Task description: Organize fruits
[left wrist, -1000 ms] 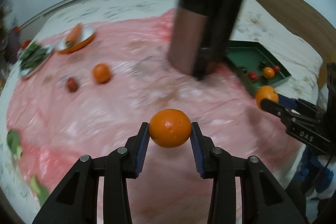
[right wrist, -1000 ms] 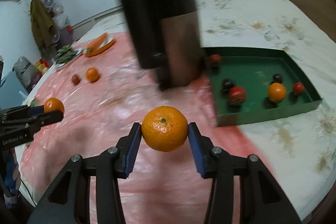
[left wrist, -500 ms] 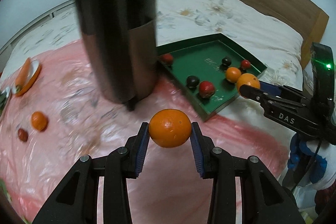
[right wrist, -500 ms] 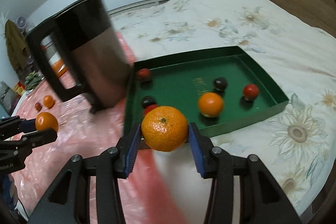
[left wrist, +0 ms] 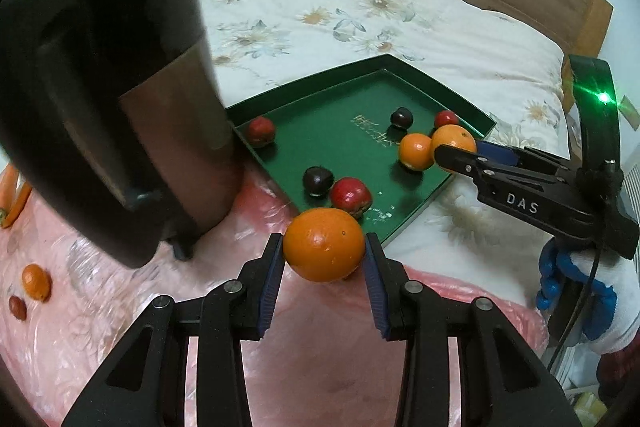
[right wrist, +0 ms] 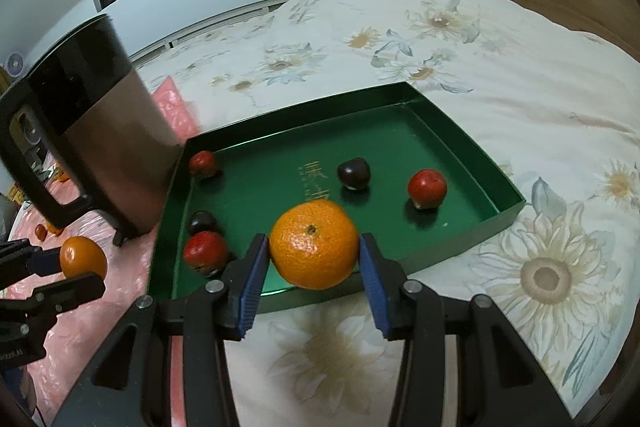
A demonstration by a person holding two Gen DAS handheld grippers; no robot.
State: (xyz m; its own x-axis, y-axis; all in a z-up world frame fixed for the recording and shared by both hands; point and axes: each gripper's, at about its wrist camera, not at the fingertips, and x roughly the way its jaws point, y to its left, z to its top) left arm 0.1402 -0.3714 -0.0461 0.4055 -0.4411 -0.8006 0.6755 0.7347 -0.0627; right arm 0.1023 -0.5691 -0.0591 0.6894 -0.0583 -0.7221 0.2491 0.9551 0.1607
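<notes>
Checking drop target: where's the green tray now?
The green tray lies on the floral bedding, right of the dark kettle, just ahead of both held oranges.

My right gripper (right wrist: 314, 259) grips an orange mandarin (right wrist: 314, 245) between its blue pads, held over the near edge of a green tray (right wrist: 472, 143) that lies on a flowered bedspread (right wrist: 460, 39). Two red fruits and two dark ones sit in the tray, with another red one at its far left corner. At left, a dark jug (right wrist: 92, 131) stands on pink plastic. My left gripper (right wrist: 68, 273) holds a second orange (right wrist: 83, 257).
</notes>
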